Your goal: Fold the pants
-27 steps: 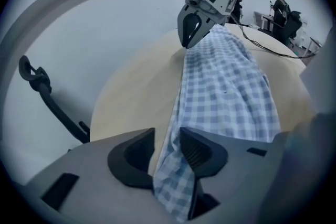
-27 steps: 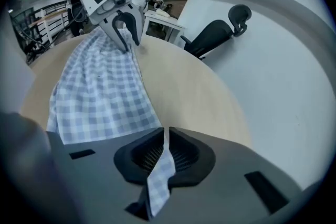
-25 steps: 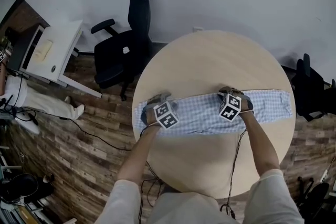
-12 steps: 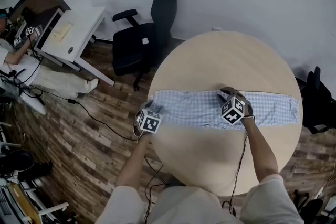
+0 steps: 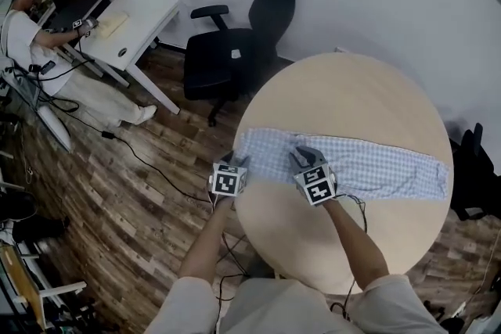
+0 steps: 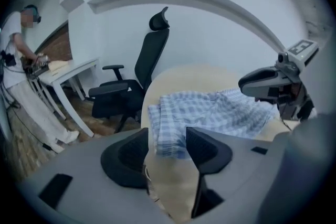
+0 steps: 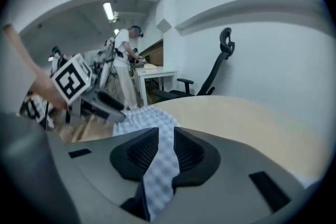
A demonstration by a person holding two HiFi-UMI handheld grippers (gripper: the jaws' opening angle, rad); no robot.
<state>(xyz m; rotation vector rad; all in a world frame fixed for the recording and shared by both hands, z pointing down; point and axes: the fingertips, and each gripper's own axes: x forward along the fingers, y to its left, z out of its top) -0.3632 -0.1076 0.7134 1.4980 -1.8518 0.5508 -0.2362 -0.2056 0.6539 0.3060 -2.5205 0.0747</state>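
The left gripper (image 5: 232, 162) hung at the near-left rim of the round table (image 5: 352, 90), its jaws spread with nothing between them. The end of the checked pants (image 5: 376, 166) lay just beyond its tips. The pants stretched in a long band across the table, from that rim almost to the right rim. If this gripper closed on the top layer only, the layers would likely slide apart. A tug outward could also pull the end off the table.

The right gripper (image 5: 304, 157) sat near it, on the band's near edge. Its jaws had just been opening, and a ridge of the fabric filled the gap and touched both pads, so it appeared pinched, though perhaps only lightly. A quick lift could let the cloth slip free. The long right part, held by nothing, would probably drag and wrinkle if the fold was carried over. The two grippers were close enough to knock together.

At far left a person (image 5: 23, 35) worked at a white desk (image 5: 137, 27), well apart. A cable (image 5: 133, 156) trailed over the wood floor (image 5: 102, 215). A black office chair (image 5: 250, 51) stood near the table's far-left side, and another dark chair (image 5: 473, 168) at the right edge. Nothing else lay on the tabletop.
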